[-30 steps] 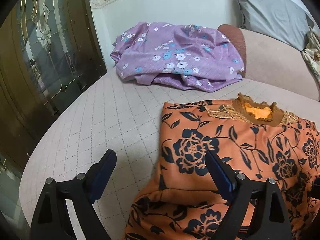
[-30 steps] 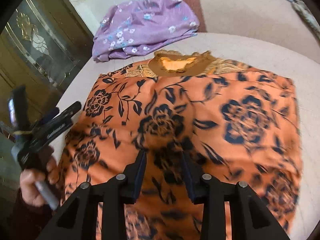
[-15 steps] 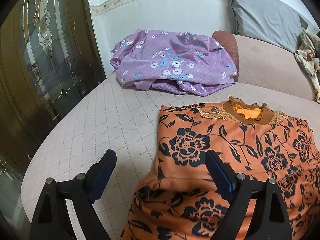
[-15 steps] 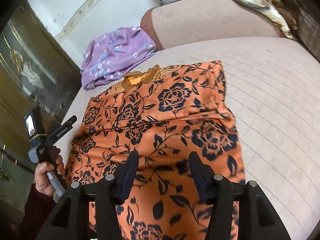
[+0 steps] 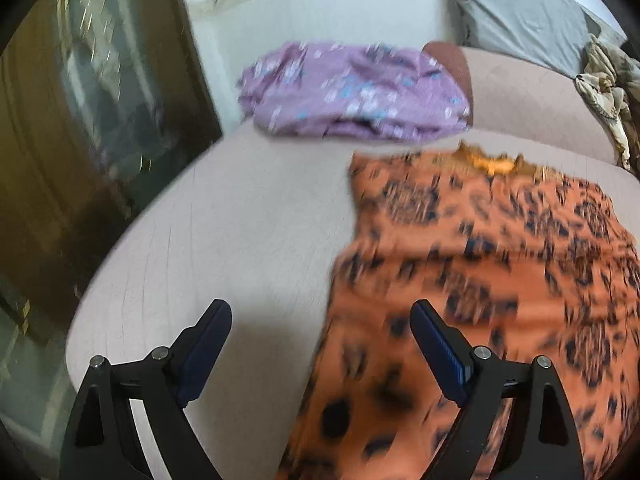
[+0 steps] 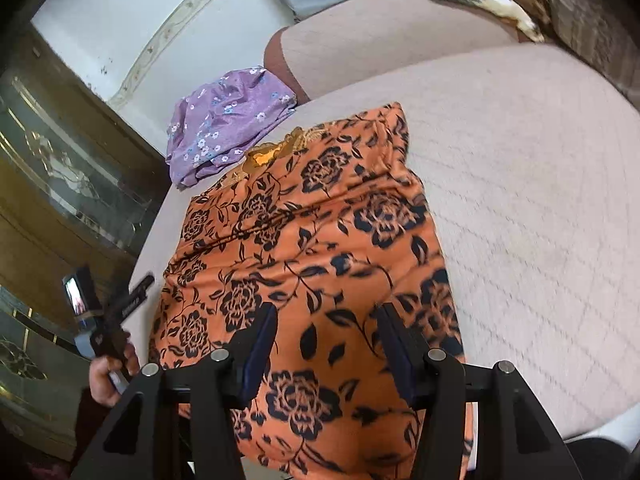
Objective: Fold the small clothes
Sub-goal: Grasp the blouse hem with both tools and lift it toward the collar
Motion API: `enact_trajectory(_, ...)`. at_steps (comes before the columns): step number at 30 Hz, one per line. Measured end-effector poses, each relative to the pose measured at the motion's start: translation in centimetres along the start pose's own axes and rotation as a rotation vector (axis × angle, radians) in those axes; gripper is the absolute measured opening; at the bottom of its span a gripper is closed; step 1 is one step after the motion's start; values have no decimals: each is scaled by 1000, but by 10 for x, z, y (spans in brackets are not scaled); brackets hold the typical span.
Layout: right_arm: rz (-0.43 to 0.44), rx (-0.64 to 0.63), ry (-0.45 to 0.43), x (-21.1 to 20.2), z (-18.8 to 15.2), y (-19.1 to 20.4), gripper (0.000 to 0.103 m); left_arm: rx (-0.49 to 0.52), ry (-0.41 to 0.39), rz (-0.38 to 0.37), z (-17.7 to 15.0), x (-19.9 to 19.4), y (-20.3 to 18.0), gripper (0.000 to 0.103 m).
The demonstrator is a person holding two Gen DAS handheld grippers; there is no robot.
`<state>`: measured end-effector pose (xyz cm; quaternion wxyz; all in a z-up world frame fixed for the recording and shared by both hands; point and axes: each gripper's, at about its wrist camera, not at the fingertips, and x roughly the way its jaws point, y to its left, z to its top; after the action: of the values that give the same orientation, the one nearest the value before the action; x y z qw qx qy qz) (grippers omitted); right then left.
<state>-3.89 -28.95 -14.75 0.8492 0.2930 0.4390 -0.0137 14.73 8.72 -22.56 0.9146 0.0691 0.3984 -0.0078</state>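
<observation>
An orange top with black roses [image 6: 320, 248] lies flat on the pink quilted sofa seat [image 6: 520, 200], collar toward the backrest. It shows blurred in the left wrist view [image 5: 500, 272]. My left gripper [image 5: 320, 336] is open and empty above the top's left edge; it also shows at the lower left of the right wrist view [image 6: 120, 312], held in a hand. My right gripper [image 6: 326, 334] is open and empty, above the top's lower part.
A purple flowered garment [image 5: 352, 92] lies bunched at the seat's back left, also in the right wrist view [image 6: 228, 124]. A grey cushion [image 5: 520, 16] and a crumpled beige cloth [image 5: 604, 92] rest on the backrest. A glass-panelled wooden door [image 5: 100, 100] stands left.
Both grippers have drawn back from the orange top and risen. The right gripper's view has swung right and its jaws stand wider than a second ago. The left view is motion-blurred.
</observation>
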Motion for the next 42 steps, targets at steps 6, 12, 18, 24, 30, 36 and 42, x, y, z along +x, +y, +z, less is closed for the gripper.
enact_trajectory(6,29,103,48,-4,-20,-38,57,-30,113,-24,-51,-10,33,91)
enact_trajectory(12,29,193,117,-3,-42,-78,57,12,219,-122,-88,-21,40,91)
enact_trajectory(18,38,250,177,-6,-69,-101,57,-49,293,-181,-101,-22,55,91)
enact_trajectory(24,20,244,221,0,-82,-99,57,-53,345,-228,-106,-22,60,72)
enact_trajectory(30,-26,206,253,5,-79,-87,57,-23,408,-273,-110,-21,59,76)
enact_trajectory(36,-68,168,296,8,-83,-79,57,-21,422,-352,-110,-21,60,76)
enact_trajectory(42,-87,155,311,8,-84,-75,57,-40,440,-446,-111,-23,67,15)
